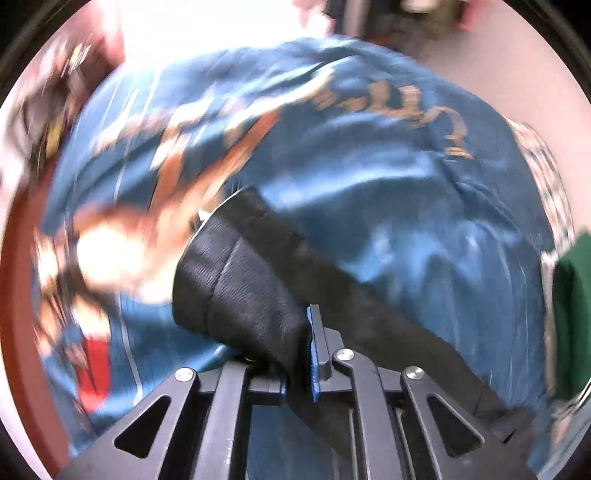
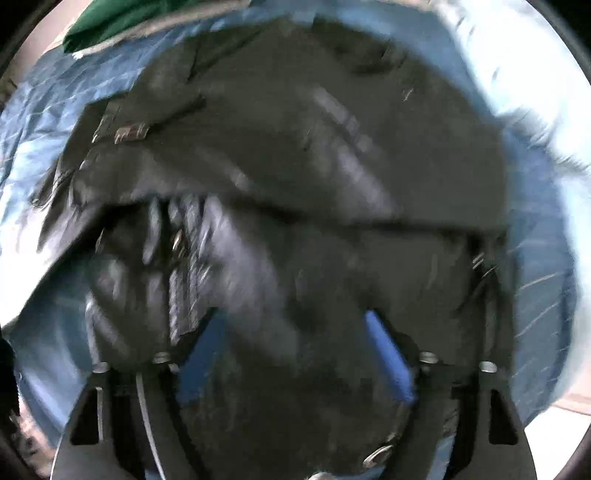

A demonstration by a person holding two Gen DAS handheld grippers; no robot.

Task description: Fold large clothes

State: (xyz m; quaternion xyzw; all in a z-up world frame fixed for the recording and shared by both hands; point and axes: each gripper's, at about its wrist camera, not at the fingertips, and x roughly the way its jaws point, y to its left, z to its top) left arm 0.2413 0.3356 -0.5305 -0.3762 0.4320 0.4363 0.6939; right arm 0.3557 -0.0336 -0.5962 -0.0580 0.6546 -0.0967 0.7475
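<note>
Fabric fills both views. In the left wrist view, the left gripper [image 1: 301, 354] sits at the bottom centre of the frame, its blue pads pinched tight on a strip of the black jacket [image 1: 236, 280], which bunches just above and left of the fingers and trails off to the lower right. Behind the jacket spreads a shiny blue cloth [image 1: 388, 206] with blurred gold lettering toward the upper right and orange and white patches on the left. A green garment [image 1: 572, 314] shows at the right edge.

In the right wrist view, the right gripper [image 2: 295, 354] stands with its blue pads wide apart at the bottom of the frame, released; the black jacket [image 2: 295, 166] lies between and beyond them, but the pads do not press it. The blue cloth [image 2: 546, 295] rings the jacket, and the green garment [image 2: 122, 18] lies at the upper left.
</note>
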